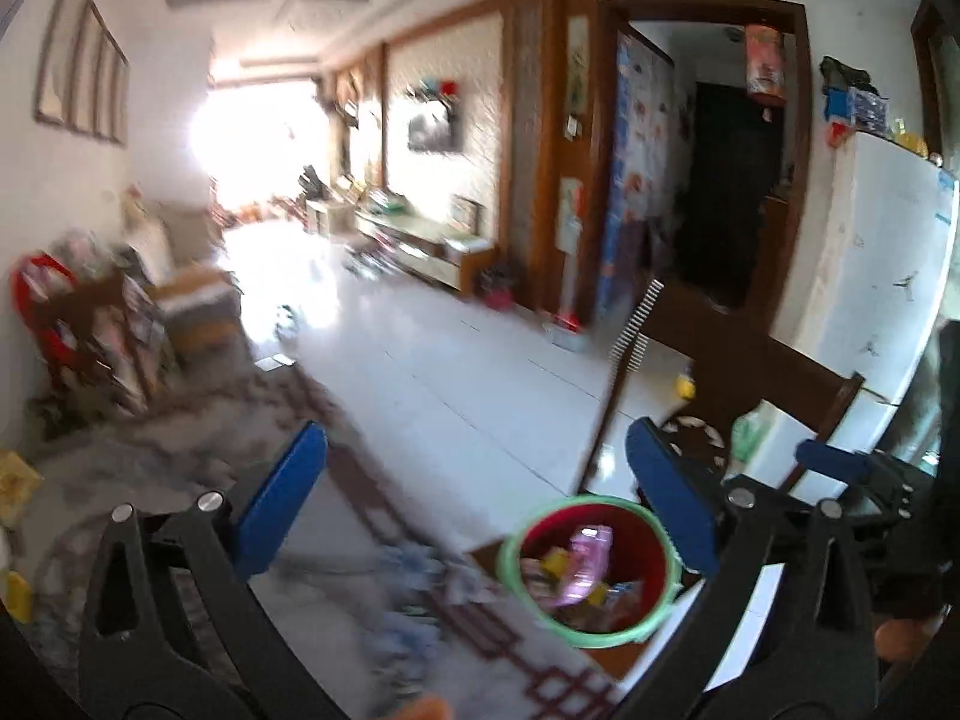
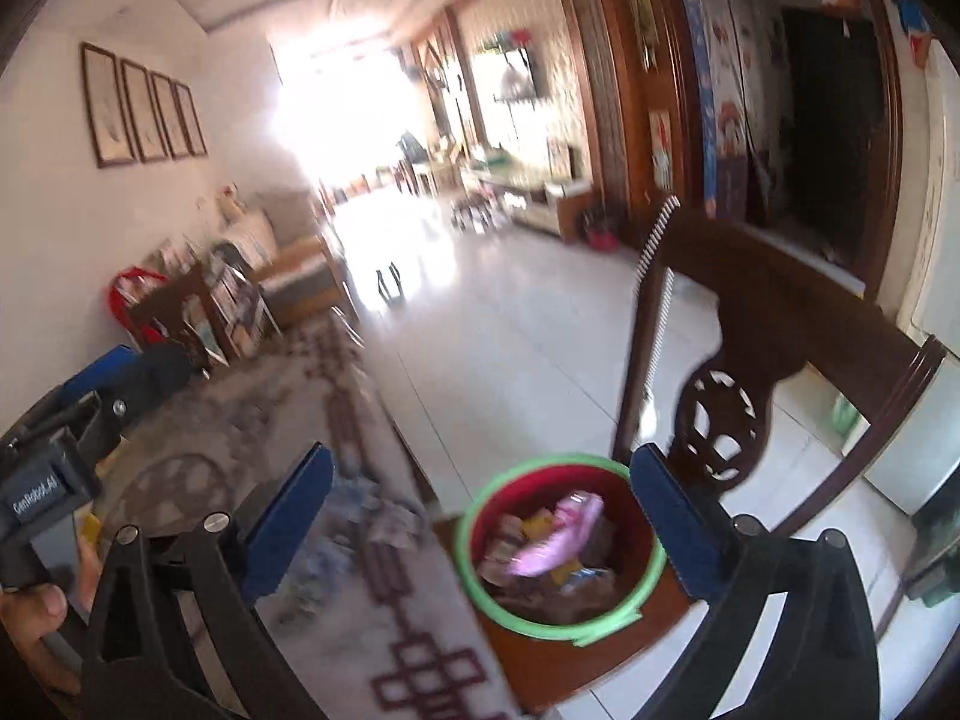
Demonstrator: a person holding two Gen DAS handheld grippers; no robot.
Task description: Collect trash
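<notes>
Both grippers, left (image 1: 477, 501) and right (image 2: 483, 522), hold fingers spread wide, empty, above the bin (image 2: 561, 546) of trash (image 2: 555, 540).

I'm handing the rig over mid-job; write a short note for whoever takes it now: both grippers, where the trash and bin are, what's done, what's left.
Left gripper: open, nothing between the fingers.
Right gripper: open, also empty.
Bin: red with a green rim, beside the table edge, in front of the dark wooden chair.
Done: wrappers, including a pink one, lie in the bin.
Left: blurred scraps appear to remain on the patterned table; check them and bin any trash.
</notes>
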